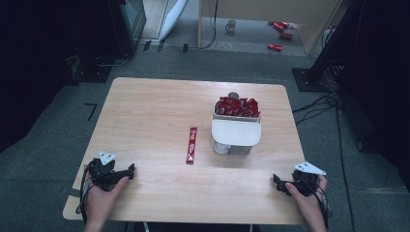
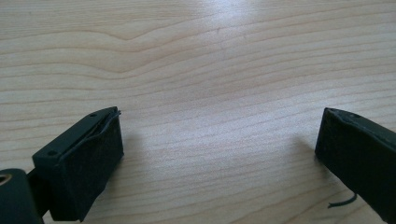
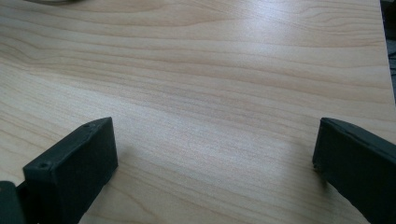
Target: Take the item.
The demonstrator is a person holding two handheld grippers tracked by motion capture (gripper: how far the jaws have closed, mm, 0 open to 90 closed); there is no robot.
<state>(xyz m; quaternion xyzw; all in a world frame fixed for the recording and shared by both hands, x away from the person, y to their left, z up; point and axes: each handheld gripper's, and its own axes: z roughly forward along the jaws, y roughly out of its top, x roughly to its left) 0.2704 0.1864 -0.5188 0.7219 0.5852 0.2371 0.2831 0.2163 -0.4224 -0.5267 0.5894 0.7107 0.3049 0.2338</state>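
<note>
A long red sachet (image 1: 192, 144) lies flat near the middle of the wooden table (image 1: 150, 111). To its right stands a white box (image 1: 236, 133) whose far half is packed with several red sachets (image 1: 237, 107). My left gripper (image 1: 126, 171) rests at the front left corner, held by a hand, well apart from the sachet. My right gripper (image 1: 276, 182) rests at the front right. In the left gripper view my left gripper (image 2: 219, 144) stands open over bare wood. In the right gripper view my right gripper (image 3: 215, 154) is likewise open with nothing between its jaws.
Grey carpet surrounds the table. A mug (image 1: 230, 25) and loose red packets (image 1: 280, 29) lie on the floor far behind. Cables (image 1: 319, 104) run along the floor at the right, near dark stands.
</note>
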